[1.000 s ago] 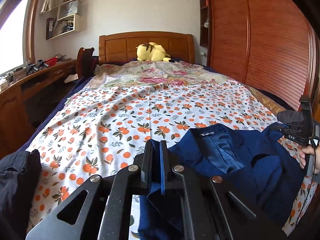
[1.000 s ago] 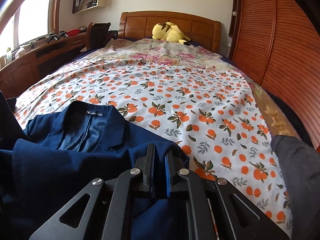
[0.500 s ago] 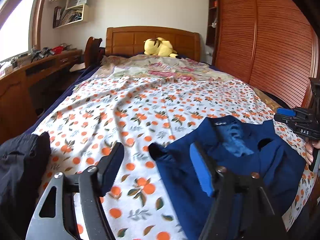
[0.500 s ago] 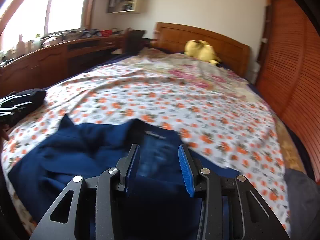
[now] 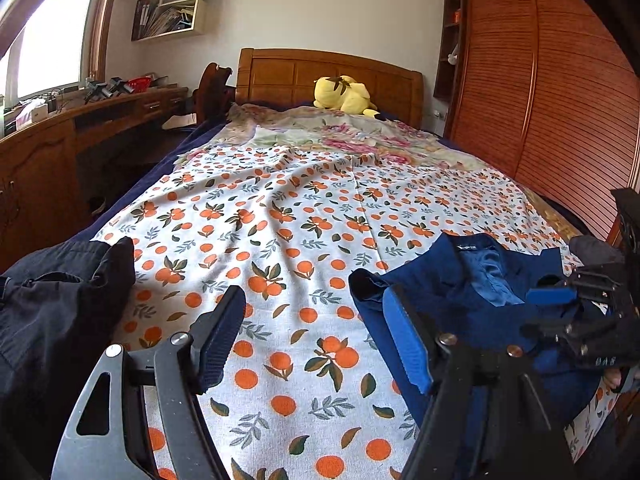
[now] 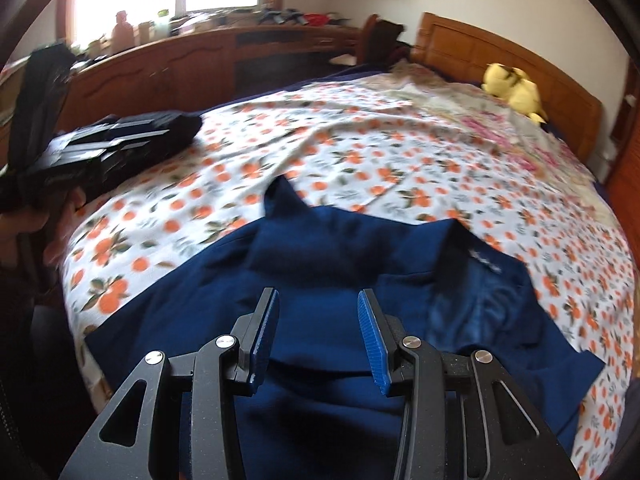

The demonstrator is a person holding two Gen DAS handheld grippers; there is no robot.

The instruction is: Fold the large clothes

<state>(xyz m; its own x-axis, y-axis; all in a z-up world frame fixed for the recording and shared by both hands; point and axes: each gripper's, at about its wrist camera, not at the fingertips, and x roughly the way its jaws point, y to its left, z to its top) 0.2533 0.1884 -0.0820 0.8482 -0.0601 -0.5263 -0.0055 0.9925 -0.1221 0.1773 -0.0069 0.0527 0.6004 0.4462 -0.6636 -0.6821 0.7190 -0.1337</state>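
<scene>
The dark blue jacket [image 6: 340, 248] lies on the bed near its foot end, on the sheet with the orange fruit print [image 5: 280, 240]. It is partly folded, with the collar and the small label turned toward the headboard, and the shiny lining shows at the neck opening. In the left wrist view the jacket [image 5: 460, 292] is partly hidden behind the right finger of the left gripper and behind the other tool, so its lower edge is cut off there. In the right wrist view the picture is blurred, and the lower part of the jacket is covered by the gripper's black frame.

The right gripper [image 6: 318, 332] hangs over the middle of the jacket with its blue pads apart. No cloth is between them; whether the tips touch the fabric I cannot tell. The left gripper [image 5: 308, 336] stands wide apart, and only printed sheet shows between its fingers. The jacket's left edge is just beside its right finger.

A dark garment [image 5: 56, 304] lies at the left edge of the bed, well apart from the jacket. A yellow plush toy [image 5: 344, 94] rests at the wooden headboard [image 5: 320, 72]. A hand [image 6: 60, 220] shows at the left border of the right wrist view, very blurred.
</scene>
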